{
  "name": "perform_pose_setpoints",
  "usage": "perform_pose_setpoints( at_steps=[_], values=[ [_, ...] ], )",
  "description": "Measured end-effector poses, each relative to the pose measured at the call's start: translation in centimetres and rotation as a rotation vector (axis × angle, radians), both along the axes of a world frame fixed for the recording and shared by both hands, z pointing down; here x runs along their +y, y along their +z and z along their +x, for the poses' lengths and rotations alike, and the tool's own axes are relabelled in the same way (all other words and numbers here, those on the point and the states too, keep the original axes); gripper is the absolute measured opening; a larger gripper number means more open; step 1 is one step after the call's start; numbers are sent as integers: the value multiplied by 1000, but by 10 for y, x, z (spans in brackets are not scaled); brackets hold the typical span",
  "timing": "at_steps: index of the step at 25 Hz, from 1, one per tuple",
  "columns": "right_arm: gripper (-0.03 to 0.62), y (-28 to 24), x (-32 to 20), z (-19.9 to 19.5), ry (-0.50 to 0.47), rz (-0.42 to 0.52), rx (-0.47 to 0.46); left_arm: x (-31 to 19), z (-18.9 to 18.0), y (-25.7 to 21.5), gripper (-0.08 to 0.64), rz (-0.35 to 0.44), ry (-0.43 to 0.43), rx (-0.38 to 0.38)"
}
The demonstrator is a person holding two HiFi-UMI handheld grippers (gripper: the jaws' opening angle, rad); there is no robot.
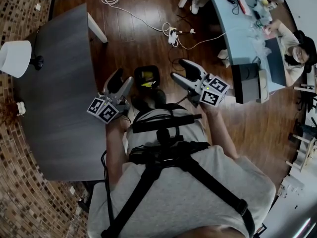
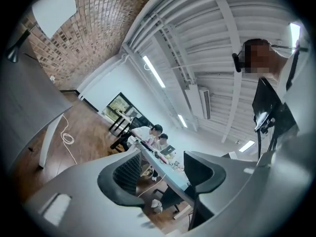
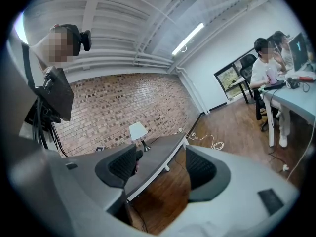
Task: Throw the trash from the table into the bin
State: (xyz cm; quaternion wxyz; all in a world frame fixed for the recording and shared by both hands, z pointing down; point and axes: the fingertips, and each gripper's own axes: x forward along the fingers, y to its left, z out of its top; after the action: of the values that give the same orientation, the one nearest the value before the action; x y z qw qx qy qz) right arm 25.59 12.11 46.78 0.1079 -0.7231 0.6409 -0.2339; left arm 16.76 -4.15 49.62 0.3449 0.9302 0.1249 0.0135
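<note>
Claws of the left gripper (image 1: 122,80) and right gripper (image 1: 181,69) stand open with nothing in them, between them the black bin (image 1: 154,70) sits on the floor with yellow trash (image 1: 146,78) inside, and the dark table (image 1: 59,88) with a white lamp (image 1: 14,57) is off to the left.

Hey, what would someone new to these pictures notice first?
At the centre of the head view, the left hand-held gripper and the right hand-held gripper are both open and empty, each carrying a marker cube. Between them sits a small black bin with a yellow scrap inside. To the left is a dark grey table with a white lamp on it.
</note>
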Motion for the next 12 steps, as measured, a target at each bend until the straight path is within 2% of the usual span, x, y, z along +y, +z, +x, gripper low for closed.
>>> perform_pose_setpoints(
  at_steps=[4,12],
  values=[
    [308,6,-4,-5,4,-17,-9,-1,-6,3,278,-2,11,3],
    [308,14,-21,-18,-10,-56,-6,-22,-21,6,278,-63,-16,33]
  ],
)
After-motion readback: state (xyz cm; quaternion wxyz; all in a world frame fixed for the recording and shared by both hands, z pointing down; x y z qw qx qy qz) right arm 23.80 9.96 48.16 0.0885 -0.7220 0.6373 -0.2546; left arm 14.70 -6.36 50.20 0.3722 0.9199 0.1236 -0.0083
